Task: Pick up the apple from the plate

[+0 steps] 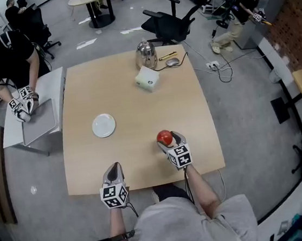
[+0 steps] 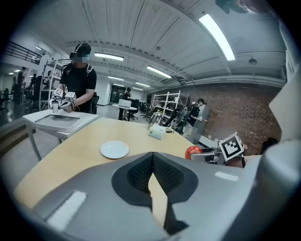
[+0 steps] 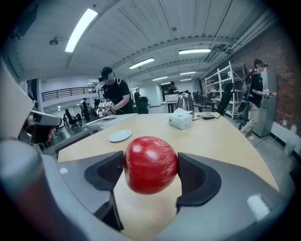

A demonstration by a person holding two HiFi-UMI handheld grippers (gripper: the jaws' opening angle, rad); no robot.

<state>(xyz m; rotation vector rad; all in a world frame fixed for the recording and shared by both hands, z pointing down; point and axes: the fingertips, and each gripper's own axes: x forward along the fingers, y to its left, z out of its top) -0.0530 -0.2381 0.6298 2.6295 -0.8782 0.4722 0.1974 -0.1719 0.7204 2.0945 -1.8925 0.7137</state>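
Our right gripper [image 1: 169, 140] clamps the apple [image 3: 150, 164], well apart from the plate [image 1: 103, 125]; we squeeze evenly. Our left gripper [image 2: 153, 172] is pinched together, empty.

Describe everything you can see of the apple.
The apple is red, round and glossy, with faint paler streaks and a bright highlight near its top. It looks whole, and no stem shows. It is clamped by its sides between the dark pads of the right gripper. It is over the near right part of the table, well apart from the empty white plate. Whether it clears the tabletop cannot be told.
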